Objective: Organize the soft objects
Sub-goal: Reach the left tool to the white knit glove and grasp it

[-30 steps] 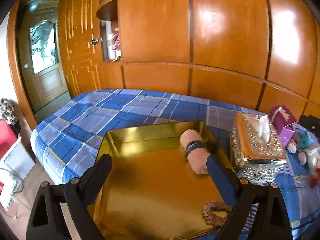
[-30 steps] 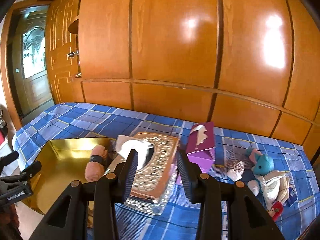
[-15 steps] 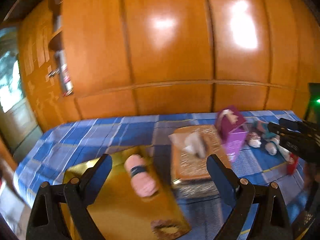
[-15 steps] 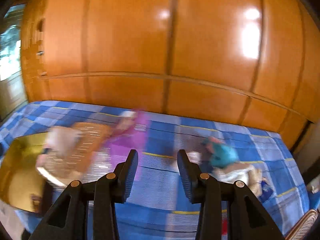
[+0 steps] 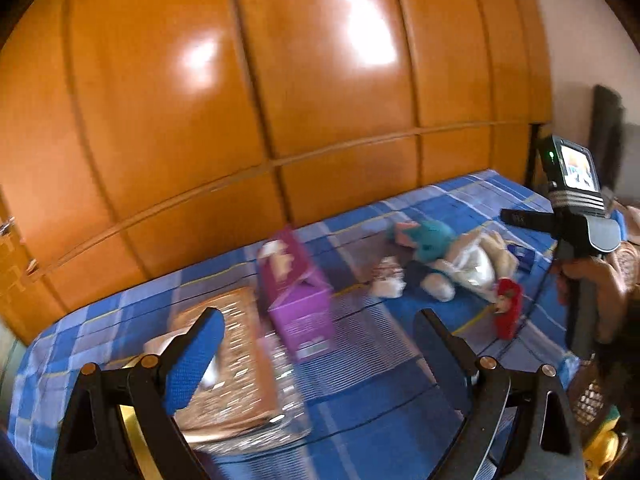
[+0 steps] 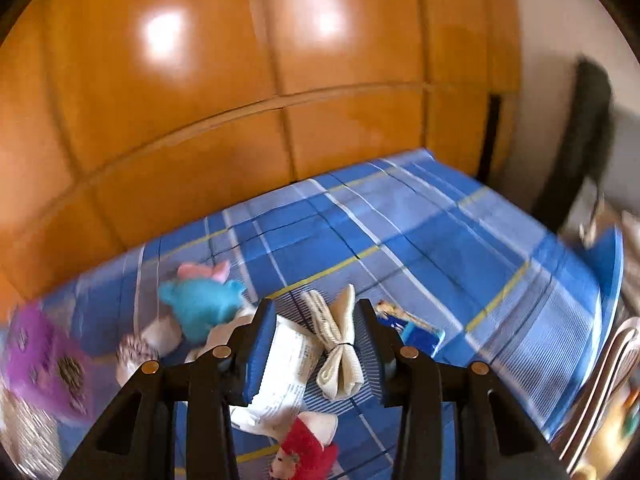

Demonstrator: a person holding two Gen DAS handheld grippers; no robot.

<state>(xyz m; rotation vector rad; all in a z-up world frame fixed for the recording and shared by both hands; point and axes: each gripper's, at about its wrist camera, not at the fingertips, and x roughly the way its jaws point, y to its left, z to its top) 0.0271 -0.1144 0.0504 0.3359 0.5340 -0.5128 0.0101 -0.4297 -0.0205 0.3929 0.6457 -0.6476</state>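
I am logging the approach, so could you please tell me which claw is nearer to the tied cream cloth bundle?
Right. The right claw hangs open directly over the cream cloth bundle, which shows between its fingers. The left claw is open over the bed near the purple box, well away.

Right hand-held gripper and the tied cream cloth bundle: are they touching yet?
Cannot tell. In the right wrist view the right hand-held gripper is open with the cream cloth bundle framed between its fingers, but height above it is unclear.

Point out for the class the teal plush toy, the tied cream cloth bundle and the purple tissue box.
teal plush toy (image 6: pixel 200 308): right wrist view, middle of its body.
tied cream cloth bundle (image 6: pixel 340 354): right wrist view, beside its tied waist.
purple tissue box (image 5: pixel 302 312): left wrist view, its front face.
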